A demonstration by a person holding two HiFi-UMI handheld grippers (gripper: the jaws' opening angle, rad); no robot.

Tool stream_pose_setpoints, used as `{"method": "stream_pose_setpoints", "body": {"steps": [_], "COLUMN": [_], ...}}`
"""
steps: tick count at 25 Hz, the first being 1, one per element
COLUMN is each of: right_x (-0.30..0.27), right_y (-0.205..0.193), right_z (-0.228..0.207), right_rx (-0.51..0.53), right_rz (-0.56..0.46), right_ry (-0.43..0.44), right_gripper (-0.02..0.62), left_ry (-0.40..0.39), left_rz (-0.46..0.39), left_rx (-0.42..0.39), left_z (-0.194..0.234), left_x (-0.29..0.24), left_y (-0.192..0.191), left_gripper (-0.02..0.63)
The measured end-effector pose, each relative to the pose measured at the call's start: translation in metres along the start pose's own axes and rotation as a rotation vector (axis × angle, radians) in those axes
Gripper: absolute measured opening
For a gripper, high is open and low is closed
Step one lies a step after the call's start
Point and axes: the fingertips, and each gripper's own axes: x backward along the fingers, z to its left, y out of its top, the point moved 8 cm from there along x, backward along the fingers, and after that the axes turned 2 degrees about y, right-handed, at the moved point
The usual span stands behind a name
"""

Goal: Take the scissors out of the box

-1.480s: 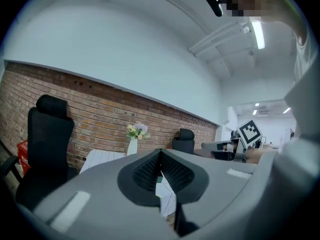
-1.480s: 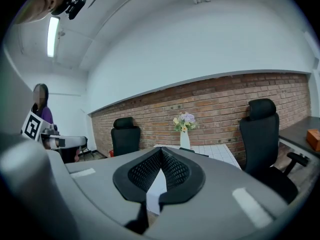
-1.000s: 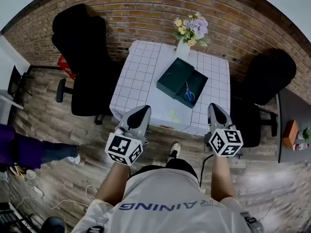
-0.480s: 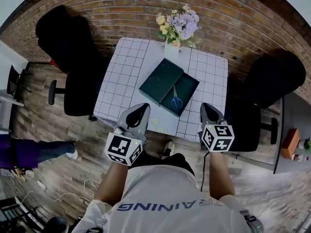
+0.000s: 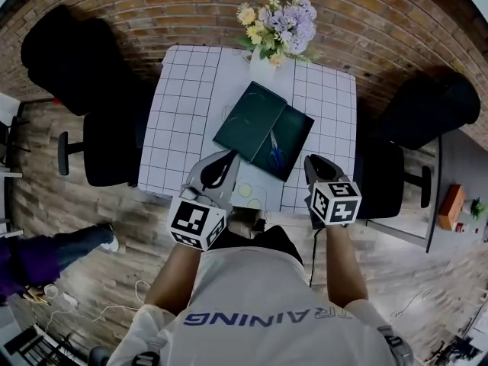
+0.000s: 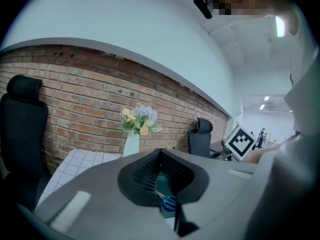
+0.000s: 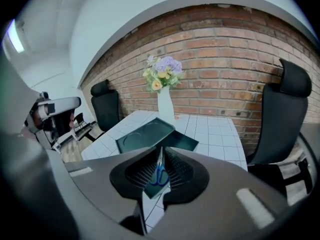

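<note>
I hold my left gripper (image 5: 219,171) and right gripper (image 5: 317,168), jaws together and empty, near the box (image 5: 299,125); scissors (image 5: 276,155) lie inside it.

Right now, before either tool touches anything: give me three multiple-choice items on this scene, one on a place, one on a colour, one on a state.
1. Where do the scissors lie?
A. on the floor
B. inside the box
C. on a chair

2. What colour are the scissors' handles?
A. red
B. yellow
C. blue

3. The box is:
A. open, with its lid alongside
B. closed
C. tipped on its side

Answers:
1 B: the head view shows them lying in the box.
2 C: blue loops show in the head view and both gripper views.
3 A: the lid lies next to the box, whose inside is exposed.
</note>
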Motion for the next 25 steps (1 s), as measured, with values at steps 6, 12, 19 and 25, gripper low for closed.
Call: {"method": "stream_pose_setpoints", "body": {"steps": [6,12,19,25], "right_x": [-0.047,-0.110,-0.156,-0.178], "right_y": [-0.010,-0.032,-0.045,-0.056], "right_z": [0.023,0.028,0.017,0.012], "right_rx": [0.014,0.046,0.013,-0.001], "right_rz": [0.217,0.475,0.746,0.863], "right_ry": [-0.033,-0.035,-0.067,-0.083], "right_gripper": [0.135,0.147,0.149,0.150], "left_ry": [-0.078,-0.132,-0.141,-0.134], "left_rz": [0.034,0.055,0.059,0.047], "left_rx": [0.014,0.046,0.078,0.091], "left_z": [0.037,0.059,0.070,0.073], "left_x": [-0.012,-0.023,-0.029,-0.030], "left_y": [-0.011,-0.021,-0.024,-0.021], "left_gripper": [0.003,0.003,0.003,0.003]}}
